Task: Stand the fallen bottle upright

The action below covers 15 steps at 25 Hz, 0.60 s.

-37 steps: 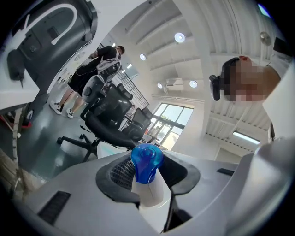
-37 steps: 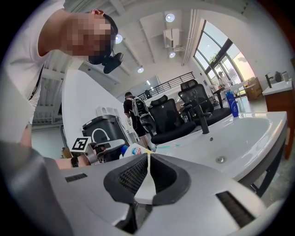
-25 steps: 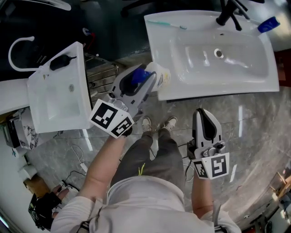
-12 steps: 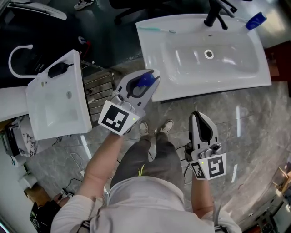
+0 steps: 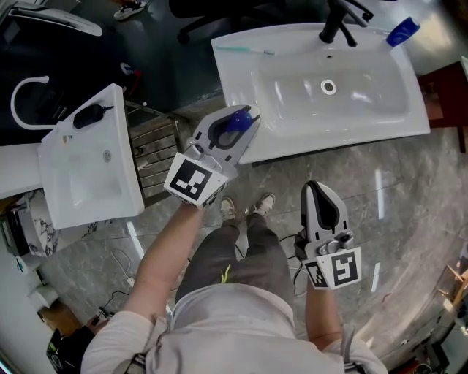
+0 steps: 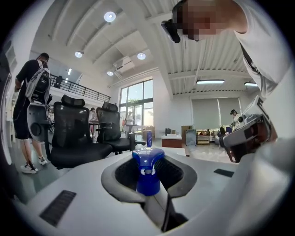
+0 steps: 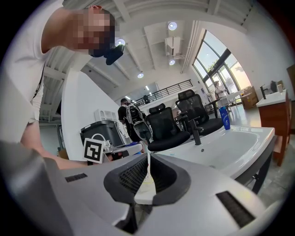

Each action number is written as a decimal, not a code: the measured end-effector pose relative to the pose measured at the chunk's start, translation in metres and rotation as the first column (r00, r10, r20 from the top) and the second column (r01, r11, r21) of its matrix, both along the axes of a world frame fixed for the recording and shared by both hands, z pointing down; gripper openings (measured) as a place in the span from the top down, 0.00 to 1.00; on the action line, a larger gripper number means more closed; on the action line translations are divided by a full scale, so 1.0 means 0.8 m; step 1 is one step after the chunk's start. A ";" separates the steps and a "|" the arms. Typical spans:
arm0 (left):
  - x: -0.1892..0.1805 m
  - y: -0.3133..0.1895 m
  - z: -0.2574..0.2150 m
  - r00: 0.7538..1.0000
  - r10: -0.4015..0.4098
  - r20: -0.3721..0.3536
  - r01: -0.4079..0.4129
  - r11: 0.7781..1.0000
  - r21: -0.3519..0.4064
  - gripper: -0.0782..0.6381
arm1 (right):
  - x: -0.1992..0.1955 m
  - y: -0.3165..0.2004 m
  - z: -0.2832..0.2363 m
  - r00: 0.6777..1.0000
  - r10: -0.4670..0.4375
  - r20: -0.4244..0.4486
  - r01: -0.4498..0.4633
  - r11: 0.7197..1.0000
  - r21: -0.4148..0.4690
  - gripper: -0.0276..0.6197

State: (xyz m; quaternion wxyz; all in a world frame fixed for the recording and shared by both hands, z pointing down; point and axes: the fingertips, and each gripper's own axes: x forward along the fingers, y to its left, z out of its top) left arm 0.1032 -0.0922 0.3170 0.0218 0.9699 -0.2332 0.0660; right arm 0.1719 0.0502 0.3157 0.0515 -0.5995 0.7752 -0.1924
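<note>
My left gripper (image 5: 241,120) hangs at the front left corner of the white sink (image 5: 365,128), shut on the blue cap (image 5: 235,123) of a bottle. The bottle's body is hidden beneath the gripper. In the left gripper view the blue cap (image 6: 147,166) stands upright between the pads of my left gripper (image 6: 147,173). My right gripper (image 5: 324,191) hovers over the floor below the sink's front edge, jaws together. In the right gripper view my right gripper (image 7: 147,177) shows only a thin slit, with nothing held.
A second blue bottle (image 5: 402,31) stands at the sink's far right corner beside a black faucet (image 5: 335,22). A toothbrush (image 5: 245,50) lies on the far left rim. A smaller white basin (image 5: 88,182) and a metal rack (image 5: 153,153) are to the left. Office chairs (image 6: 76,133) stand beyond.
The left gripper closed on the bottle's cap and rolled; the pale bottle body seen before is now hidden under it. The right gripper has barely shifted.
</note>
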 end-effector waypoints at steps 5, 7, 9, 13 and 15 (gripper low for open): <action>0.003 0.003 0.000 1.000 0.021 -0.006 -0.021 0.999 -0.033 0.66 | -0.001 -0.003 -0.006 1.000 -0.002 -0.002 0.002 1.000 0.005 0.89; 0.003 0.003 0.001 1.000 0.022 -0.007 -0.022 0.999 -0.041 0.65 | -0.001 -0.005 -0.009 1.000 -0.002 -0.006 0.002 1.000 0.008 0.89; 0.002 0.003 0.002 1.000 0.019 -0.011 -0.020 0.999 -0.045 0.60 | -0.001 -0.006 -0.011 1.000 -0.002 -0.011 0.002 1.000 0.009 0.89; 0.003 0.002 0.002 1.000 0.019 -0.023 -0.021 0.998 -0.057 0.44 | -0.002 -0.005 -0.014 1.000 -0.004 -0.021 0.004 1.000 0.010 0.89; 0.002 0.004 -0.001 0.999 0.023 -0.029 -0.025 0.998 -0.058 0.43 | -0.003 -0.005 -0.017 1.000 -0.006 -0.027 0.007 1.000 0.013 0.89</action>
